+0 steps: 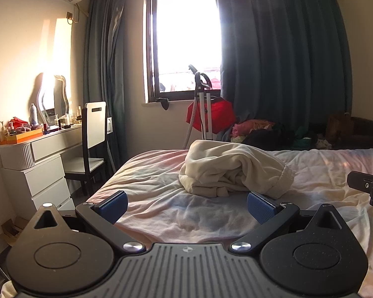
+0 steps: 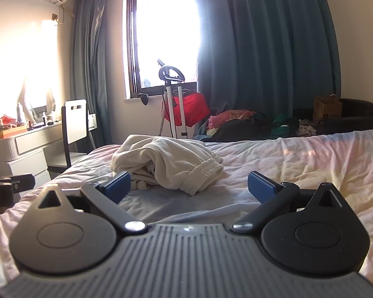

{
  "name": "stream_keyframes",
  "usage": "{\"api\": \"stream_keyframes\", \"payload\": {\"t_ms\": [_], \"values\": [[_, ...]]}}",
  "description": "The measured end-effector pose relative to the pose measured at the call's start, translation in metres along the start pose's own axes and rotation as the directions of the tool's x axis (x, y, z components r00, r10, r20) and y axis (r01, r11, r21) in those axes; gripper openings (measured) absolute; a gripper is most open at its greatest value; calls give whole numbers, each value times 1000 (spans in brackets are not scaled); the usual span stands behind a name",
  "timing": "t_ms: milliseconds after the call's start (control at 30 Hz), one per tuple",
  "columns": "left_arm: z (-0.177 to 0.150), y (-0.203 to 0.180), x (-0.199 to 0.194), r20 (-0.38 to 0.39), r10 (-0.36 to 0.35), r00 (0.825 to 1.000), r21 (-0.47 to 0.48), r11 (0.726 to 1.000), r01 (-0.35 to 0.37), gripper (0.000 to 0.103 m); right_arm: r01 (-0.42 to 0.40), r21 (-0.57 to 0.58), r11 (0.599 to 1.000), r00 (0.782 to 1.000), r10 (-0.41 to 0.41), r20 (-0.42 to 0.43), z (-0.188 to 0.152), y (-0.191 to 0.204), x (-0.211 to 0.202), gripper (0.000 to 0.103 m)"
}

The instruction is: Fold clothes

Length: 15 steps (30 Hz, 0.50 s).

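Observation:
A crumpled cream garment (image 1: 233, 168) with an elastic waistband lies bunched in a heap on the bed (image 1: 161, 173). It also shows in the right wrist view (image 2: 171, 164). My left gripper (image 1: 186, 206) is open and empty, low over the sheet just in front of the heap. My right gripper (image 2: 189, 186) is open and empty, just in front of the heap's waistband end. The right gripper's side shows at the right edge of the left wrist view (image 1: 368, 186). The left gripper's side shows at the left edge of the right wrist view (image 2: 10, 186).
The bed sheet (image 2: 298, 159) is pale and wrinkled. A white dresser (image 1: 37, 159) and a chair (image 1: 92, 139) stand left of the bed. A garment steamer (image 1: 201, 104) with a red cloth and a pile of clothes (image 2: 248, 124) sit beyond the bed under the window.

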<state>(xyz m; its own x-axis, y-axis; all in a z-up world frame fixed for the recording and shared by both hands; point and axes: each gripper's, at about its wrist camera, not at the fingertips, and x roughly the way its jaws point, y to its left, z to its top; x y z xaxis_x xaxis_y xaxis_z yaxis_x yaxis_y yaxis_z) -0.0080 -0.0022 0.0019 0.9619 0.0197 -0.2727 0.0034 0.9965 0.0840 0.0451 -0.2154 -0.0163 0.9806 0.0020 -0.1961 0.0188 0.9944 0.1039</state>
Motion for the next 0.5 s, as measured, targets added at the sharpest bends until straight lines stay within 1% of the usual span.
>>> {"api": "stream_keyframes", "payload": {"t_ms": [500], "values": [[2, 2, 2, -4, 0, 1000, 2, 1000, 0, 103, -2, 0, 1000, 1000, 2, -2, 0, 0, -1, 102]]}}
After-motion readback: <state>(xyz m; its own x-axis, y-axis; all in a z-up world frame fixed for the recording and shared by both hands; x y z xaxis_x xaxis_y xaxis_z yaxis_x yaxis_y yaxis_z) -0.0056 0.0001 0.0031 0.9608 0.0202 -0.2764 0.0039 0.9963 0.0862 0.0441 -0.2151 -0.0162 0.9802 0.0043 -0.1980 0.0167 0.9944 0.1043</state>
